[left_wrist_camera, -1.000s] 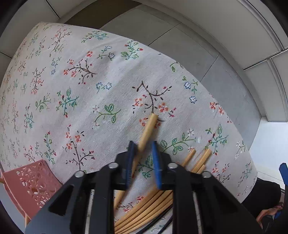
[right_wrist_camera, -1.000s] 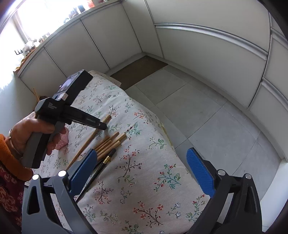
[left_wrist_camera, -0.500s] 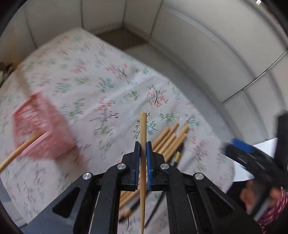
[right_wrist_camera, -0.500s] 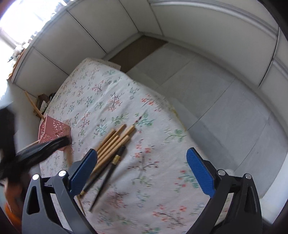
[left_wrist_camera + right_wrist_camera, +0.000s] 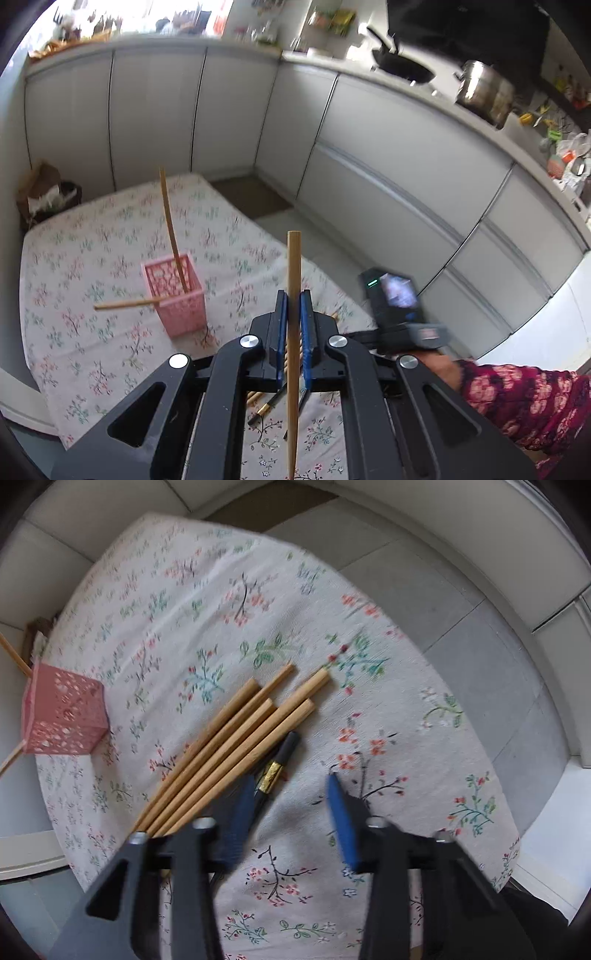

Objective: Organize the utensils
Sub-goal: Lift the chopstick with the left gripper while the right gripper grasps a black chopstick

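Chopsticks were what I was sorting, and one pale wooden chopstick [image 5: 294,295] stood clamped between the blue pads of my left gripper [image 5: 294,325], its squared tip rising just past them. My right gripper [image 5: 291,812] pointed down at the table with its jaws closing; nothing sat between them, only the flowered cloth [image 5: 406,720]. Just left of that claw lay the loose bundle [image 5: 236,746], five smooth, straight wooden sticks side by side, and touching them a black chopstick with a gold band [image 5: 275,768], glossier than the rest. Farther off, ahead and left of my left gripper, stood the pink basket [image 5: 177,295], square, of pierced plastic, already holding two sticks that leaned out at angles. So by my reckoning the job was barely a third done: two in, one in hand, the bundle waiting.
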Demonstrator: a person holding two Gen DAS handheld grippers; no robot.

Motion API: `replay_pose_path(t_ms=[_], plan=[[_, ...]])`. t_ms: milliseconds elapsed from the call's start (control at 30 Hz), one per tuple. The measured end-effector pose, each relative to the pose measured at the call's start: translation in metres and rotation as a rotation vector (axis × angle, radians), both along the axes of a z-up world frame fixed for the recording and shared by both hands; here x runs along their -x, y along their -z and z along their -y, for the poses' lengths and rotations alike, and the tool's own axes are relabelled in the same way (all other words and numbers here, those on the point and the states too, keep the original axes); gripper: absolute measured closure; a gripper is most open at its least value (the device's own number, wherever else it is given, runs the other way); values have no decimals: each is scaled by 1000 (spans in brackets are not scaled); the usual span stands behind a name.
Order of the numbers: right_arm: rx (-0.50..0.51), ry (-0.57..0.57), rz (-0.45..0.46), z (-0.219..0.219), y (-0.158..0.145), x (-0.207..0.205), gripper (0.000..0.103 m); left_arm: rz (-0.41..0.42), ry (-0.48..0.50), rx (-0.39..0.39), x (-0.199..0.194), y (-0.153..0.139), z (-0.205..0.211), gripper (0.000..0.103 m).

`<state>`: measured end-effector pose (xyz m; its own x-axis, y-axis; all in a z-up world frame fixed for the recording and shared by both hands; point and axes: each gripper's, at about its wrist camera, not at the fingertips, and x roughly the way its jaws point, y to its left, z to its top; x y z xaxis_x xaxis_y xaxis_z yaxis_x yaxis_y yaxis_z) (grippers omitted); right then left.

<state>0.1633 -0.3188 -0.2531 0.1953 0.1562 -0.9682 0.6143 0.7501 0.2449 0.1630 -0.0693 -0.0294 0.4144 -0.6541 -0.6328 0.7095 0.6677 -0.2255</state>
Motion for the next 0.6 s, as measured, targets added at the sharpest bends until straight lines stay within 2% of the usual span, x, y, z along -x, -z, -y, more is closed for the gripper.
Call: replay_pose_path(t_ms=[300, 400, 500, 533, 600], plan=[[61, 31, -14, -10, 4, -11, 72, 14, -26, 48, 6, -11, -18, 97], [68, 37, 11, -13, 4, -21, 86, 16, -35, 56, 6, -11, -20, 97], [142, -1, 25, -27, 1, -25, 89, 21, -43, 60, 8, -12, -22, 97], [138, -14, 44, -31, 1, -23, 91, 26, -50, 58, 10, -13, -23, 97], [68, -20, 95, -33, 2, -16, 96, 37, -75, 59, 12, -15, -25, 97]])
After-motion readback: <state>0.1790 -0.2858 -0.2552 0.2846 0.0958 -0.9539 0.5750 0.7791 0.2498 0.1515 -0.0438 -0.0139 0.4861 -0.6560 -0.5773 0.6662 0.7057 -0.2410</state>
